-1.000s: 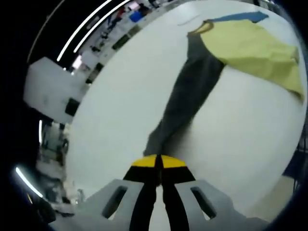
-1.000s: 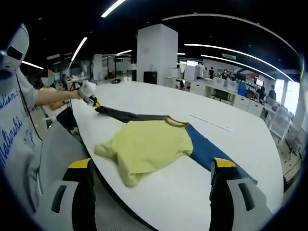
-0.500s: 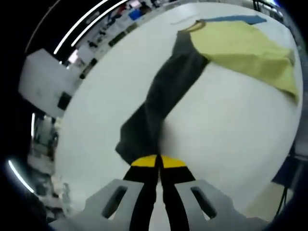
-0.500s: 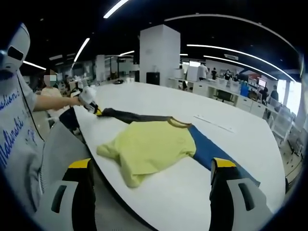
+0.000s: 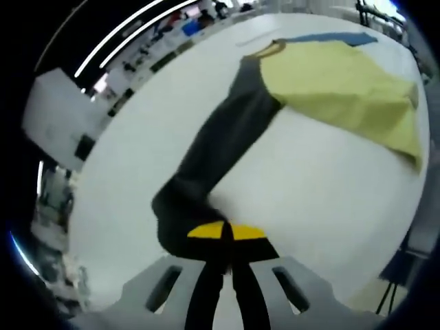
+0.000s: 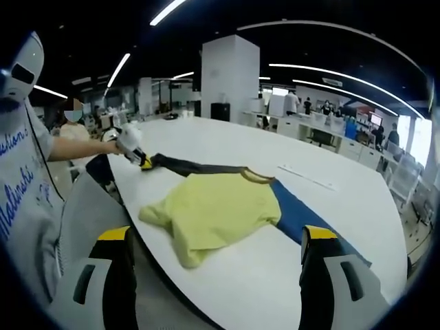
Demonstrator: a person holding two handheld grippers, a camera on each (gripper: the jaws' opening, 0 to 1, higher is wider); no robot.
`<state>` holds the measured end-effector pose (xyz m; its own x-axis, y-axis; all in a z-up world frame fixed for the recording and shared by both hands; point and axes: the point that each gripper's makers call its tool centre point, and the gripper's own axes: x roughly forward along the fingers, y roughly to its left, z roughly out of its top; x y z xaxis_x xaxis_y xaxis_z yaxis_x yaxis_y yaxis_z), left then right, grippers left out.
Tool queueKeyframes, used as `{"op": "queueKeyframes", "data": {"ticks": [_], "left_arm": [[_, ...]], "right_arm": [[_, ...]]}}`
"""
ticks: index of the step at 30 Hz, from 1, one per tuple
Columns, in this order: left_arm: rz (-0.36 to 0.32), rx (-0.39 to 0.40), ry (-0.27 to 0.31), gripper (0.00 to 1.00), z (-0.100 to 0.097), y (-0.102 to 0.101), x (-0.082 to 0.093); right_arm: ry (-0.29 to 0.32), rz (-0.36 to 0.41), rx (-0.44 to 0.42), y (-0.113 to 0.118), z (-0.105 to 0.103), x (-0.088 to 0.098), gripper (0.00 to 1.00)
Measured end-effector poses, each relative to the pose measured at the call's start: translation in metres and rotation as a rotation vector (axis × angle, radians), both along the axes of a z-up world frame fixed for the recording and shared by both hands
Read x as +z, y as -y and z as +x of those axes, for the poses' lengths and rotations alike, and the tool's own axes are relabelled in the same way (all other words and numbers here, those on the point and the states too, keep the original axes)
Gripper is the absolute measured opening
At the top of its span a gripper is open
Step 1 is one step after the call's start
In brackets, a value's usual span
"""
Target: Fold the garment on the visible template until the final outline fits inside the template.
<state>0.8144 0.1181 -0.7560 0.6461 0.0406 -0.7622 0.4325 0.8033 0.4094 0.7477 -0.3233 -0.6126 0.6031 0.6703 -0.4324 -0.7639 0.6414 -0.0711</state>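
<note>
— Where is the garment found relative to the tongs?
— It is spread on the white worktop (image 6: 227,141). In the right gripper view the garment (image 6: 213,206) is seen well ahead of the right tongs (image 6: 216,278), whose jaws are held wide apart with nothing between them. The left tongs (image 5: 227,242) are closed on the end of the dark sleeve (image 5: 206,155); from the right gripper view they (image 6: 143,162) are seen at the far left of the garment, held by a person's hand (image 6: 124,141).

— How is the garment described?
— A yellow body with a brown collar (image 6: 253,174) is seen, crumpled at the near edge of the worktop. A dark grey sleeve is drawn out to one side and a blue part (image 6: 302,218) lies to the other.

— Which way is its long axis laid?
— It is laid across the right gripper view, from the gripped sleeve end at the left to the blue part at the right. In the left gripper view the sleeve is stretched away from the tongs toward the yellow body (image 5: 344,86), bunched just at the jaws.
</note>
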Motion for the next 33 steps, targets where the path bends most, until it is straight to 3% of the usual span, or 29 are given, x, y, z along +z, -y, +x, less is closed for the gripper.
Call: {"op": "queueKeyframes", "data": {"ticks": [6,18,26,33], "left_arm": [[-0.024,-0.031,-0.004,0.0,0.002,0.018,-0.002],[-0.094,-0.026,-0.04,0.0,-0.003,0.026,-0.006],[-0.163,-0.001,-0.013,0.01,-0.004,0.026,0.004],[-0.218,0.039,0.051,0.07,-0.007,0.016,0.027]], "right_arm": [[0.004,0.002,-0.002,0.0,0.001,0.002,1.0],[-0.003,0.016,-0.002,0.0,0.004,0.0,1.0],[-0.013,0.004,0.015,-0.002,0.008,-0.003,1.0],[-0.018,-0.002,0.033,-0.008,0.011,-0.003,1.0]]}}
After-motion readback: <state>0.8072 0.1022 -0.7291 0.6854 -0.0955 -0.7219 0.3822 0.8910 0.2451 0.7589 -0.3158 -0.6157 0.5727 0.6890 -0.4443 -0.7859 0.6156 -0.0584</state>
